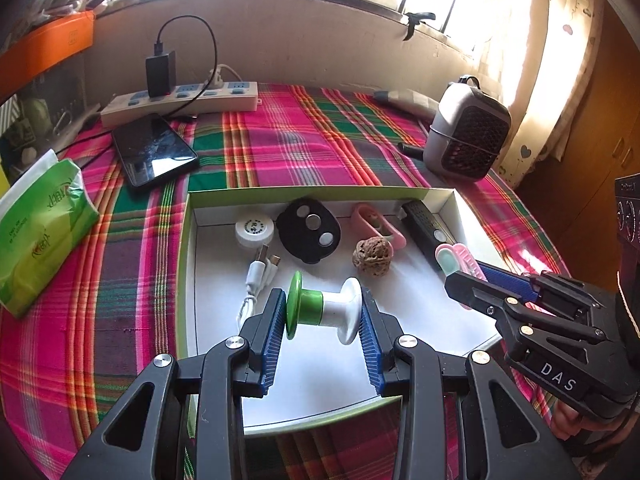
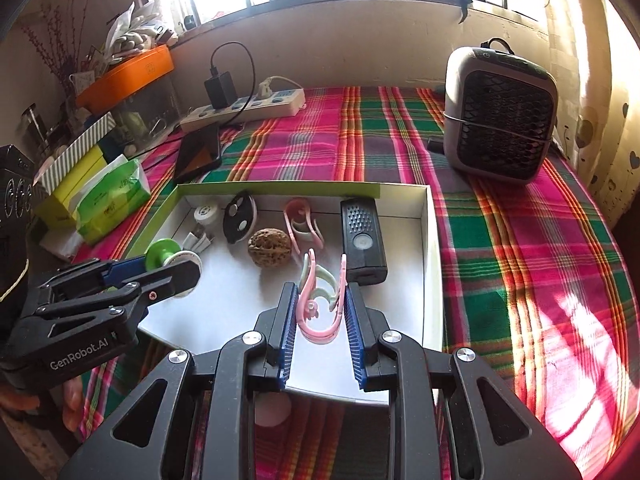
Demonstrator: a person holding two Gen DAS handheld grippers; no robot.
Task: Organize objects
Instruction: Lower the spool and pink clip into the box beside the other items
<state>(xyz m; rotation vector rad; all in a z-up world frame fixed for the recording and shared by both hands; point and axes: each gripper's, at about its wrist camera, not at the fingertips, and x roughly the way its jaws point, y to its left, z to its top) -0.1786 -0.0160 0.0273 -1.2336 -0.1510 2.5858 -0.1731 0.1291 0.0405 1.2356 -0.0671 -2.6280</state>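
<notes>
A: Fingers first. What is the left gripper doing?

B: Its blue fingers stand fairly wide apart and are clamped on the ends of a spool, one pad on the green flange, the other on the white one. The spool lies crosswise between them, above the white floor of the open box.

A: And the right gripper?

B: Its fingers are drawn close and pinch a small bunch of pink and pale green clips. The clips' curved loops bulge out between the pads. That bunch also sits over the box, near its right wall, just in front of a black rectangular device lying inside.

A: What else is in the box?

B: A walnut, a black oval piece with two silver discs, a white round cap, a white cable and another pink clip near the back wall.

A: Where does the box sit?

B: On a plaid cloth over the tabletop, with a phone, a power strip and a small fan behind it.
</notes>
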